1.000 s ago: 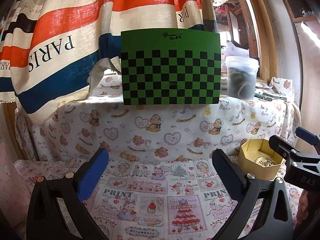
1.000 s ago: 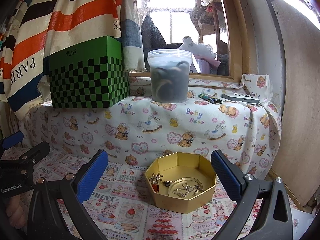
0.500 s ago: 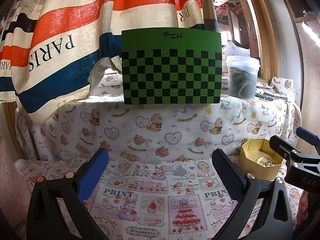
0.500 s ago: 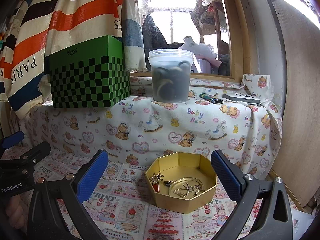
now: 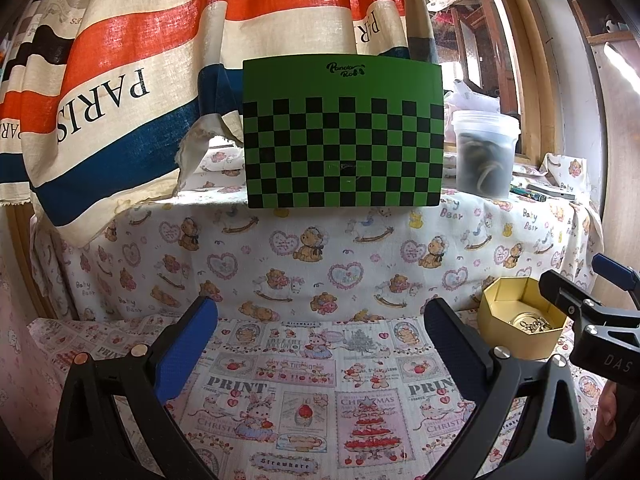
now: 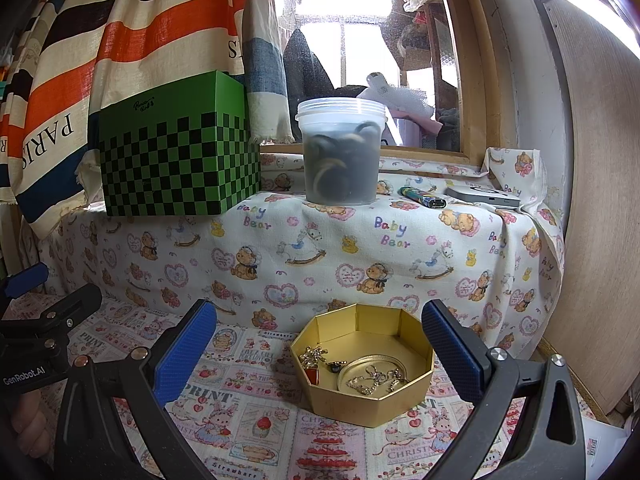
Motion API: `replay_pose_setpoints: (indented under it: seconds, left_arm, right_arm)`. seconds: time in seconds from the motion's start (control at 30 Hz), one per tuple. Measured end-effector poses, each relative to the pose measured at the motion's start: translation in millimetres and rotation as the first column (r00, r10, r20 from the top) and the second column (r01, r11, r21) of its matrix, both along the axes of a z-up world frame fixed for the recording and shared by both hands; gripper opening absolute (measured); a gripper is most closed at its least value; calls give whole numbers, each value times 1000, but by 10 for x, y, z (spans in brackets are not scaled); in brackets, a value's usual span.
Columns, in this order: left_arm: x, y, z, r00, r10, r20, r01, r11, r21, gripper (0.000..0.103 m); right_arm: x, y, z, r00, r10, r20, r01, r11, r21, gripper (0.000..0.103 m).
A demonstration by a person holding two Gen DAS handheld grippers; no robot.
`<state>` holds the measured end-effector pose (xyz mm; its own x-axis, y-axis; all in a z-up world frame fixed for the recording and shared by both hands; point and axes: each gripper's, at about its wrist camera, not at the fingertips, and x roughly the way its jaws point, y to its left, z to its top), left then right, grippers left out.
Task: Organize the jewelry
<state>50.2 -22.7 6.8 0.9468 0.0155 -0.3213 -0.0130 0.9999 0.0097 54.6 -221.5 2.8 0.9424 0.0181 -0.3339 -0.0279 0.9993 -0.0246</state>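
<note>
Both grippers hover with fingers spread and empty: the right gripper point(image 6: 316, 340) faces the gold octagonal box point(image 6: 366, 396) on the printed cloth point(image 6: 248, 408), jewelry point(image 6: 374, 378) lying inside; the left gripper point(image 5: 320, 336) sits beside it over bare cloth. Behind, on a raised ledge, stand a green checkered box point(image 6: 176, 160), a plastic tub point(image 6: 340, 152), a lighter point(image 6: 422, 197).
</note>
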Motion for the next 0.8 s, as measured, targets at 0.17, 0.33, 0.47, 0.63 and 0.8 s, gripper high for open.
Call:
replay_pose_setpoints:
  seconds: [0.17,0.33,0.47,0.63,0.8]
  left_arm:
    - [2,-1,-3,1000,-2,-2,2,1000,0,102]
    - [-1,0,0,1000,2,-2,-2,1000,-2,102]
    - [-1,-2,-1,1000,2,-1,-2,1000,-2,102]
    - [1,-2,-1,1000,2,-2,-2,1000,-1,102]
    - [4,-4,-2,1000,2,-2,-2,1000,-2,102]
  right_arm:
    - [0,1,0,1000,0,0,0,1000,0,103]
    - [1,0,1,1000,0,0,0,1000,0,103]
    - [1,-1,1,1000,0,0,0,1000,0,103]
    - [2,-2,0,1000,0,0,0,1000,0,103]
    - [2,-1,-1,1000,0,0,0,1000,0,103]
